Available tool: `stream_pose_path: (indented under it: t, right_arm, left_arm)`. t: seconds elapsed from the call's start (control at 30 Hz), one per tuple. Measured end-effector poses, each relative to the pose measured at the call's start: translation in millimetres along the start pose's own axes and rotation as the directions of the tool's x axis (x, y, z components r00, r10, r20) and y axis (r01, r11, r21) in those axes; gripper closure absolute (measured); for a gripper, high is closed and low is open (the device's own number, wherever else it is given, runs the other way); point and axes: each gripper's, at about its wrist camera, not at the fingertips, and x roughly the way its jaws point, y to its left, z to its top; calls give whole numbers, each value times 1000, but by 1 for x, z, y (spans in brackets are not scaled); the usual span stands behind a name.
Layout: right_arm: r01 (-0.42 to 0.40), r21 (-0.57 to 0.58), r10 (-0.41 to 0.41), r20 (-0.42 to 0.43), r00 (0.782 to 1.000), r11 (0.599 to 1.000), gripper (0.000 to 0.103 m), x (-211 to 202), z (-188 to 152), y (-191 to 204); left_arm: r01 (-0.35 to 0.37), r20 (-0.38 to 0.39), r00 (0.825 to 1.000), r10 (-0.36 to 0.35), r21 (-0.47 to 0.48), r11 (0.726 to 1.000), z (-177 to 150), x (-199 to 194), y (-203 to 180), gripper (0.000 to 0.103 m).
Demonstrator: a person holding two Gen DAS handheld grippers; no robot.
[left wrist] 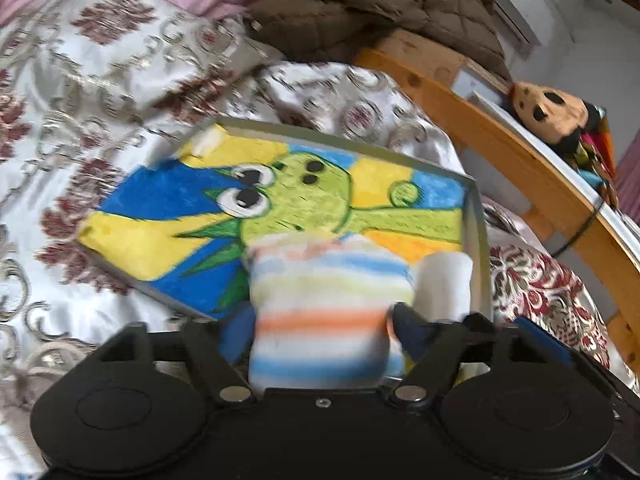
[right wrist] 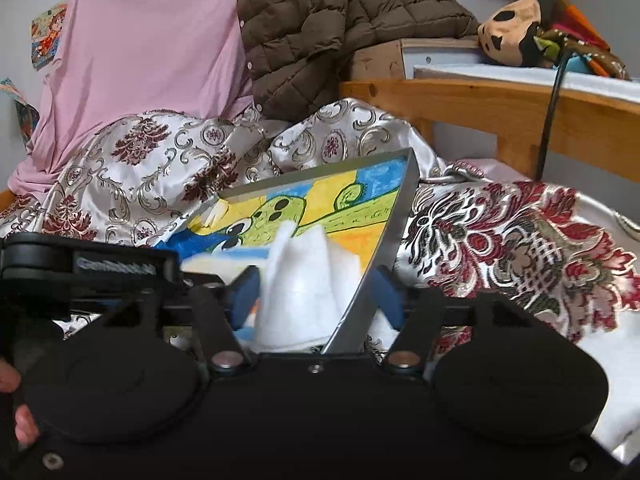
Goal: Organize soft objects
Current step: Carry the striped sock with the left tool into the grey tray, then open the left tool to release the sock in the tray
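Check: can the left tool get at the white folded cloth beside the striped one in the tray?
Probably yes. The white folded cloth lies uncovered beside the striped cloth, close ahead of the open left tool; only the tray wall crowds its far side.

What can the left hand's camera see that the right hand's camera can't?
Only the left wrist view shows the striped cloth sitting between the left gripper's open fingers, and the whole dinosaur face on the box.

Only the right wrist view shows a white cloth between the right gripper's open fingers, and a fingertip at the left edge.

Both show the picture box, the patterned bedspread, the brown jacket and the stuffed toy.
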Motion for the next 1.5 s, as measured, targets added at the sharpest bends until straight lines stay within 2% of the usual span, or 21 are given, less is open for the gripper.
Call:
stream_pose_path:
  t: [0.07,0.17,0.2,0.27,0.4,0.5,0.63,0.77,0.9,1.03,1.3,1.4,1.5]
  right_arm:
    - [2,-7,-2,28,1000,1000,33,-14,2,2]
    - [-11,-11,12,76,997,1000,16,-33,5,6]
    - [-14,-15,15,93,996,1000,8,-39,5,8]
    - [-22,-25,25,130,991,999,1,-52,7,13]
    - [-51,-20,53,180,982,999,1,-80,10,19]
    - [-60,-6,60,216,974,998,1,-101,10,21]
    - [-49,4,45,337,940,999,1,-129,-2,26]
    - [-65,4,59,363,930,998,1,-150,-12,32]
    - [-68,9,60,388,920,998,0,-169,-25,38]
    - [-60,-11,59,379,924,998,1,-187,-35,45]
    - [-61,-31,68,352,933,998,1,-218,-59,57]
    - [-52,-48,66,340,938,997,1,-226,-68,63]
    - [-19,-69,40,327,944,997,1,-232,-74,71]
  left_arm:
    - [3,19,1000,-3,-1,1000,-1,-11,4,20]
    - [1,69,998,0,-2,1000,-6,-31,8,11]
    - [0,87,996,-1,3,1000,-8,-38,8,9]
    - [2,120,993,-4,19,1000,-12,-53,9,8]
    - [6,193,981,-12,33,999,-22,-83,12,1]
    - [6,257,966,-19,52,999,-31,-108,15,1]
    - [-6,315,949,-14,63,998,-44,-138,19,1]
    - [-17,372,928,-9,67,998,-61,-167,25,1]
    - [-21,402,915,-13,81,996,-83,-195,29,1]
    - [-23,426,905,-16,85,996,-106,-220,37,1]
    - [-58,448,894,-6,129,990,-146,-260,52,1]
    - [-68,443,896,-2,140,988,-157,-270,57,1]
    - [-71,423,906,0,152,986,-165,-280,63,1]
